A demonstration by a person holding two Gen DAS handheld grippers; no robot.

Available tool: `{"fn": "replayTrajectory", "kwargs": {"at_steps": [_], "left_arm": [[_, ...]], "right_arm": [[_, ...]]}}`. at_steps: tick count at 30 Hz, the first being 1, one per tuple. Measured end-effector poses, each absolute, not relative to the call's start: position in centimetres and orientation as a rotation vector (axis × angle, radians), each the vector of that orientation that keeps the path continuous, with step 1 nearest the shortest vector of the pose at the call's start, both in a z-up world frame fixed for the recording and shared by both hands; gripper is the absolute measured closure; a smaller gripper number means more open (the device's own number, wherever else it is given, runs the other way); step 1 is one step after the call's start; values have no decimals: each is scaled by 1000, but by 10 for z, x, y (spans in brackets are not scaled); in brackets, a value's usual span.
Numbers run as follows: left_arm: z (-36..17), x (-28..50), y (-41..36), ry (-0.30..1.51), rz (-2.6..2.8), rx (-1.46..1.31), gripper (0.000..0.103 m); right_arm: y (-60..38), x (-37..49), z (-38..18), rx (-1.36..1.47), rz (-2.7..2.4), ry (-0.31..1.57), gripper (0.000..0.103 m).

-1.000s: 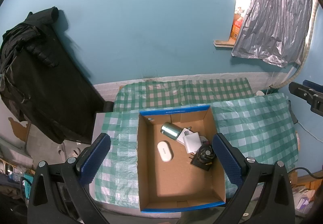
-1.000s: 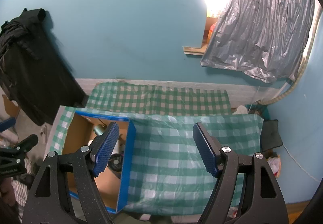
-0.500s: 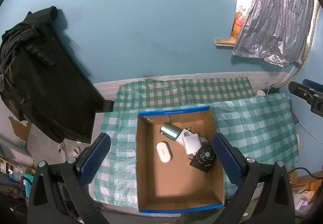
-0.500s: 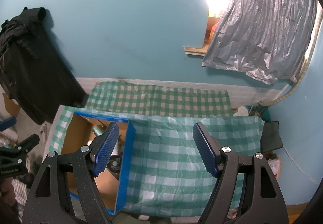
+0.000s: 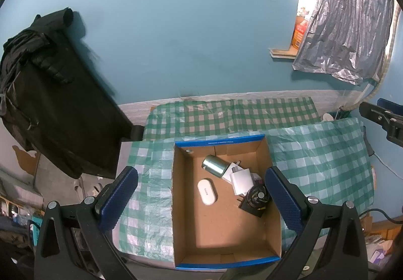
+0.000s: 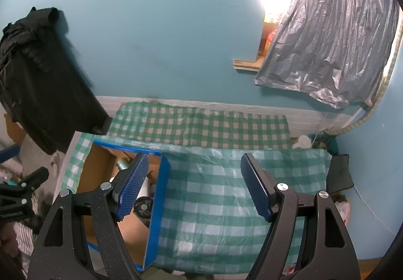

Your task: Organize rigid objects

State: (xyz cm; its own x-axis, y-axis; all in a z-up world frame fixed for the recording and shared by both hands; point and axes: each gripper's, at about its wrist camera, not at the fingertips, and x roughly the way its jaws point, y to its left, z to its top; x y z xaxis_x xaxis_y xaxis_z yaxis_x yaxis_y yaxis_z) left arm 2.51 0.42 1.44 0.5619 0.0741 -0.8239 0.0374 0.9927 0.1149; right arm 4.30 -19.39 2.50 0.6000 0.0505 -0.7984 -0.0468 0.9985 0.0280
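We note corrugated cardboard box (image 5: 224,227) holding smooth white oval case (image 5: 207,191), metal cylinder (image 5: 215,165); both hand-held grippers, left (image 5: 201,200) and right (image 6: 195,186), apart, empty.

A cardboard box (image 5: 181,204) with blue edges is seen from above on a green checked cloth (image 5: 322,161). Inside it, a metal cylinder (image 5: 214,166) is laid on its side near the far wall; a white oval case (image 5: 207,191) is set toward the middle. White chargers (image 5: 240,176) are piled just beside the cylinder, and what may be a small black fan (image 5: 254,200) is lodged against the right wall. The left gripper (image 5: 201,207) is held above the box, its blue-padded jaws spread wide with nothing between them. Dark clothing (image 5: 50,103) is hung on the blue wall at left.
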Motion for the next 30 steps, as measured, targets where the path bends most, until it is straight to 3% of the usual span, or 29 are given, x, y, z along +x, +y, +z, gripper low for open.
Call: {"fn": "replayTrajectory", "kwargs": {"at_steps": [30], "left_arm": [[19,19,6,992,72,120,1]], "right_arm": [[-189,46,25,-12,79,936,28]]}}
